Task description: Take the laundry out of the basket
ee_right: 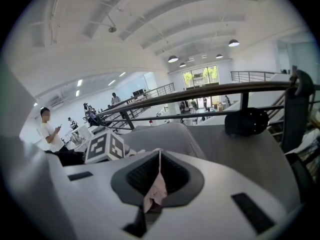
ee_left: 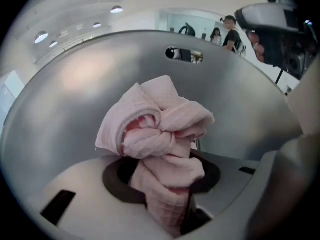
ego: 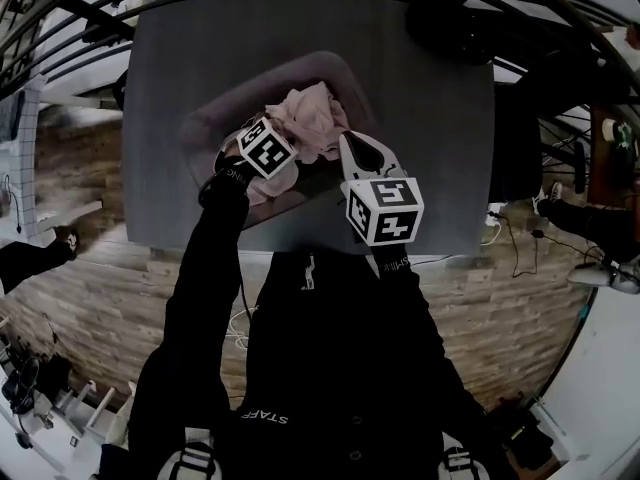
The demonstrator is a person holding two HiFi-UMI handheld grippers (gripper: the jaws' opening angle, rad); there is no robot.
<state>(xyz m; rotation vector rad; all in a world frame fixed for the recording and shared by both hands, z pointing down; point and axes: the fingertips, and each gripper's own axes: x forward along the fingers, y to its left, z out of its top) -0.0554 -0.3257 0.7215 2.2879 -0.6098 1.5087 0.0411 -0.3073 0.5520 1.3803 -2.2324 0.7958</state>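
A grey laundry basket [ego: 205, 128] stands on the grey table [ego: 430, 138], with a pink cloth [ego: 315, 118] bunched above its rim. My left gripper [ego: 283, 136] reaches into the basket from the left. In the left gripper view its jaws [ee_left: 167, 184] pinch the pink cloth [ee_left: 160, 129], which is bundled up in front of the basket's inner wall [ee_left: 240, 99]. My right gripper [ego: 348, 143] touches the cloth's right side. In the right gripper view it [ee_right: 157, 181] is shut on a thin fold of pink cloth [ee_right: 156, 191].
A black round object [ego: 450, 23] sits at the table's far right corner, also seen as a black object [ee_right: 248, 121] in the right gripper view. A metal railing [ee_right: 200, 96] runs behind the table. People stand in the background. Cables lie on the wooden floor [ego: 520, 258] to the right.
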